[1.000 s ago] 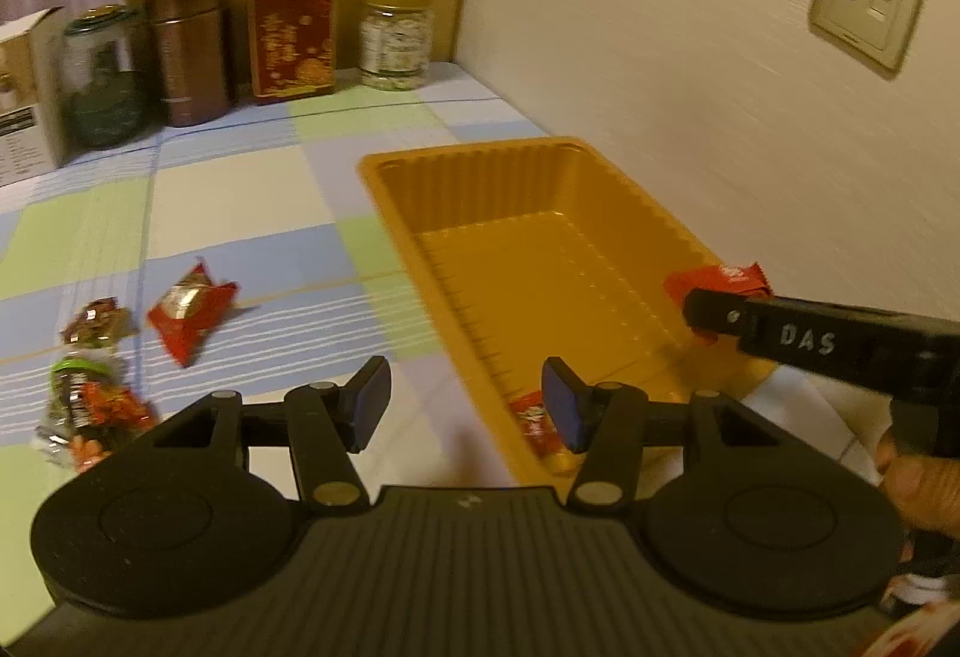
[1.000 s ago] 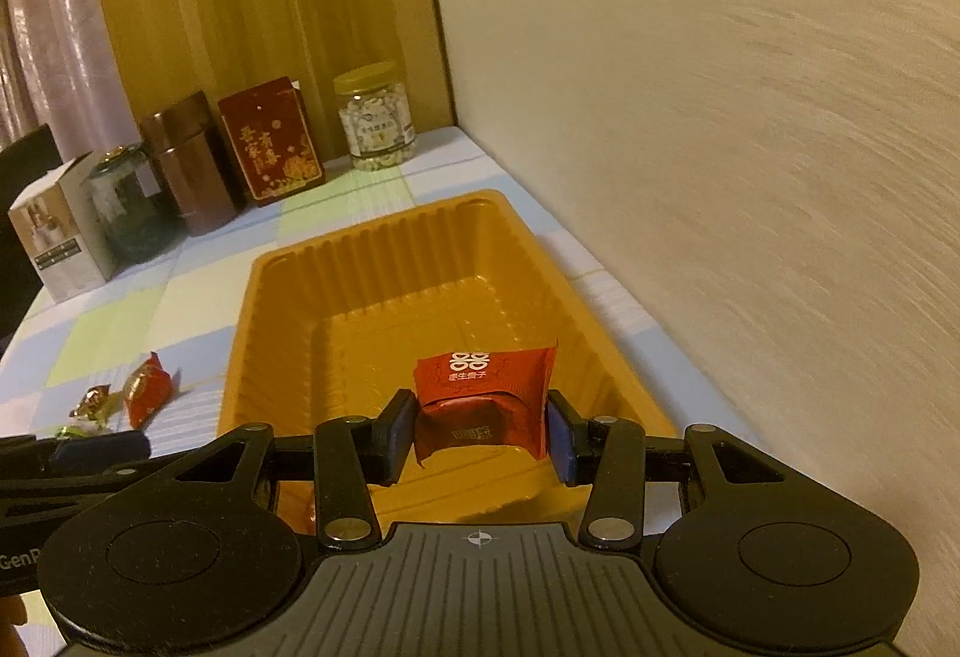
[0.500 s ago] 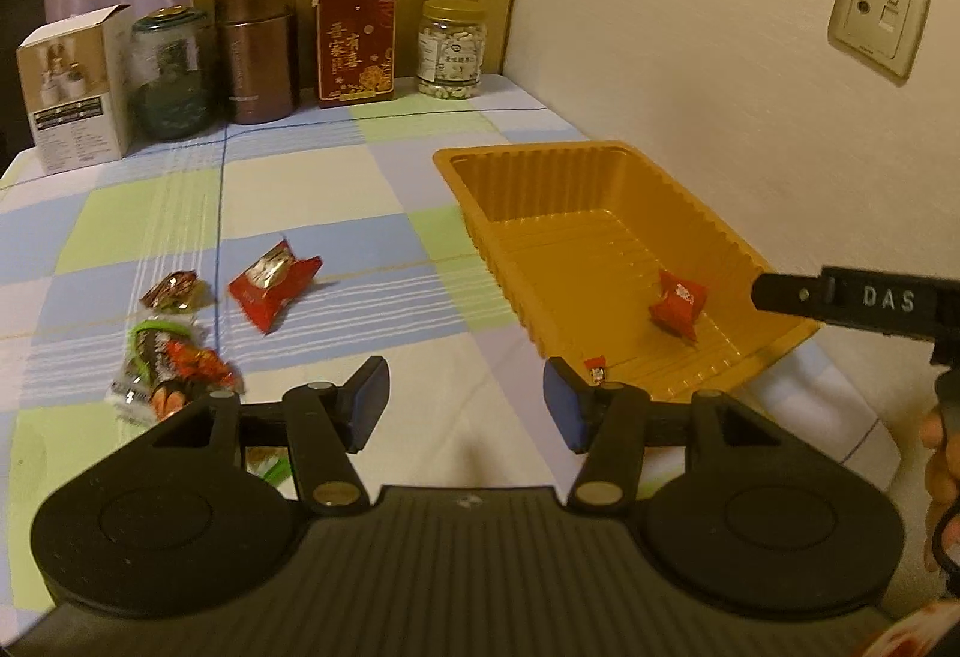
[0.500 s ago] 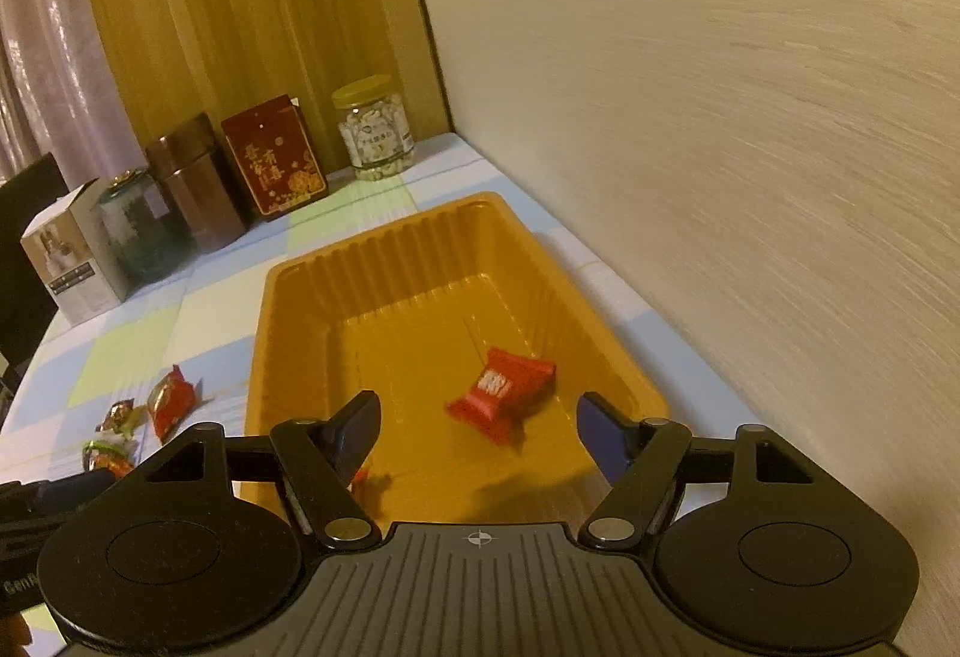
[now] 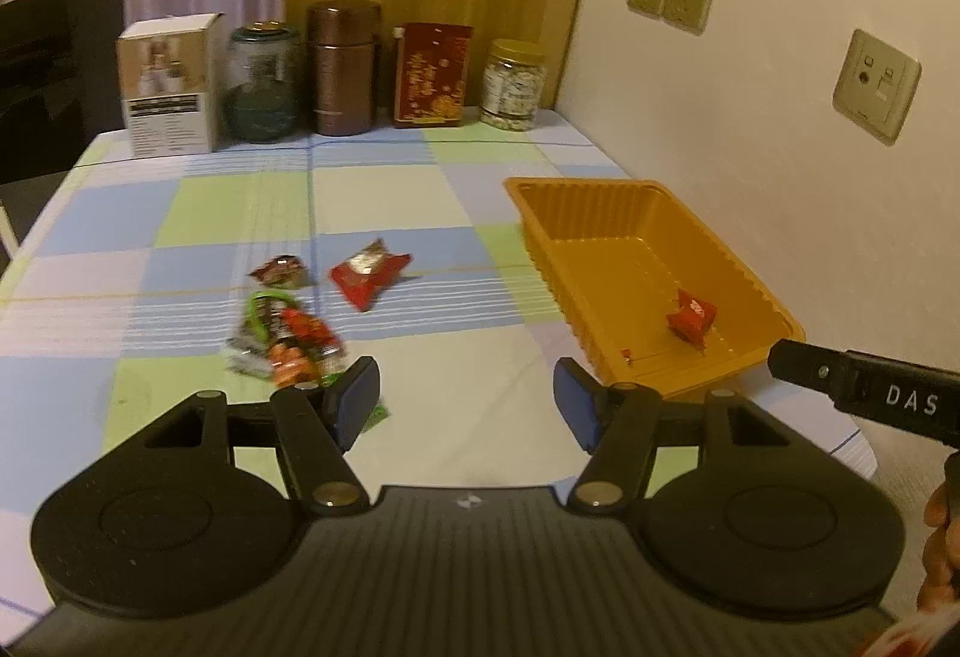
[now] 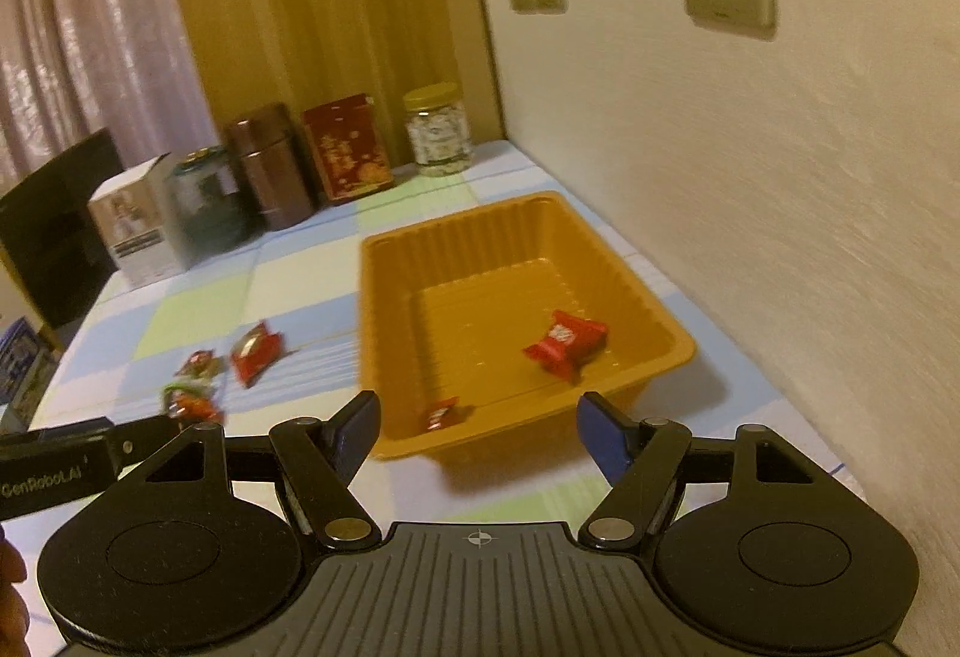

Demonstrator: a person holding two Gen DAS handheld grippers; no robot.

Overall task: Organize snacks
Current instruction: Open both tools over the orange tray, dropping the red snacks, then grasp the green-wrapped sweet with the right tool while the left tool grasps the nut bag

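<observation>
Left wrist view, from left to right: a heap of snack packets [image 5: 282, 342] in green, orange and red wrappers lies on the checked tablecloth [image 5: 240, 213], just beyond the left finger of the left gripper [image 5: 467, 405]. Just past it sit a small brown candy [image 5: 279, 270] and a flat red packet [image 5: 369, 276] with a silver patch. The left gripper's jaws are opening, with only bare cloth between them. Further right stands the orange tray [image 5: 522, 201], ribbed along its walls, near the wall; inside it lie a red wrapped snack [image 5: 690, 321] and a tiny red candy [image 5: 626, 355] at the near edge. At the far right the black body of the other tool juts in.

Right wrist view shows the same loose packets at left, then the tray [image 6: 384, 261] ahead, holding the small red candy [image 6: 441, 413] near its front wall and the red snack [image 6: 564, 342] with a white mark, crimped at both ends, lying tilted on the floor. The right gripper [image 6: 479, 432] hangs spread and empty before the tray's near rim.
</observation>
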